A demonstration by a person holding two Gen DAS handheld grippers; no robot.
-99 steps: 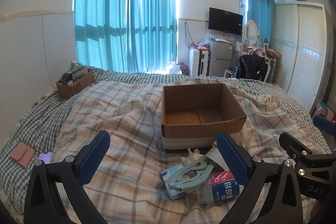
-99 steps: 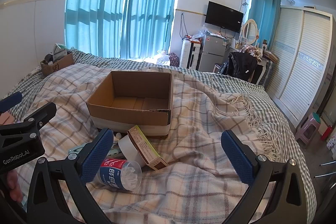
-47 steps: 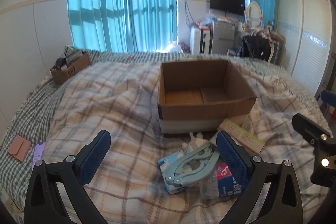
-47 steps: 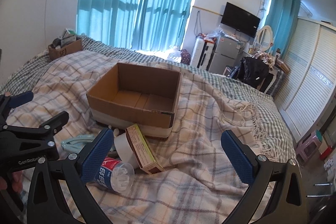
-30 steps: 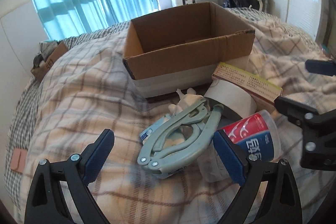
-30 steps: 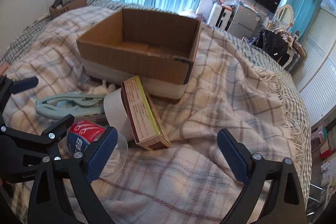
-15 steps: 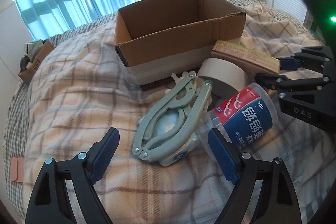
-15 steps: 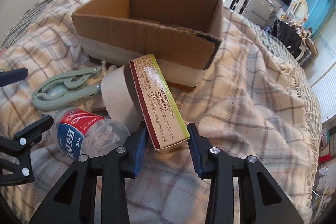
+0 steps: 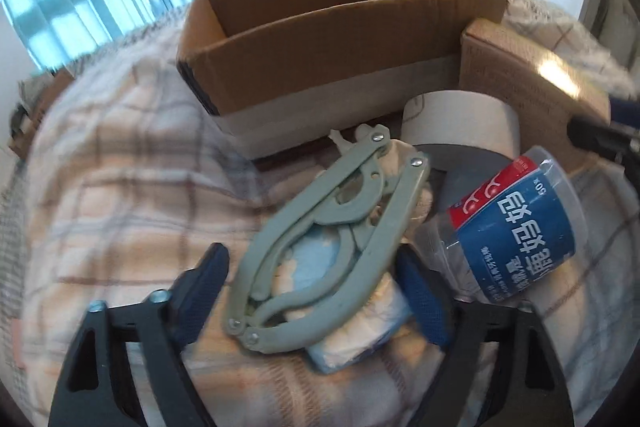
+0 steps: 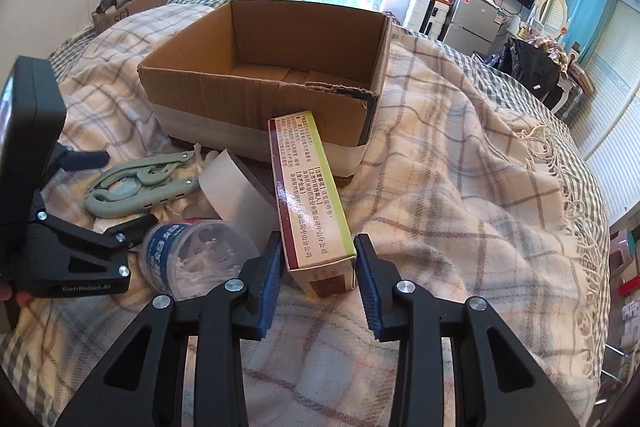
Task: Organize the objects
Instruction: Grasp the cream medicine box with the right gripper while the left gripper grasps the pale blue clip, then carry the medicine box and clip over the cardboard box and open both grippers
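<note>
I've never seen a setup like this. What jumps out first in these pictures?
An open cardboard box sits in the middle of a plaid blanket on a bed, with a small clutter in front of it. The right gripper straddles a long printed carton that leans toward the box. The left gripper reaches around a pale green folding hanger, beside a clear tub with a red and blue label.

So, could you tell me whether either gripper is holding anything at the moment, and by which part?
The right gripper grips the long printed carton by its near end. The left gripper straddles the green folding hanger, open, holding nothing.
</note>
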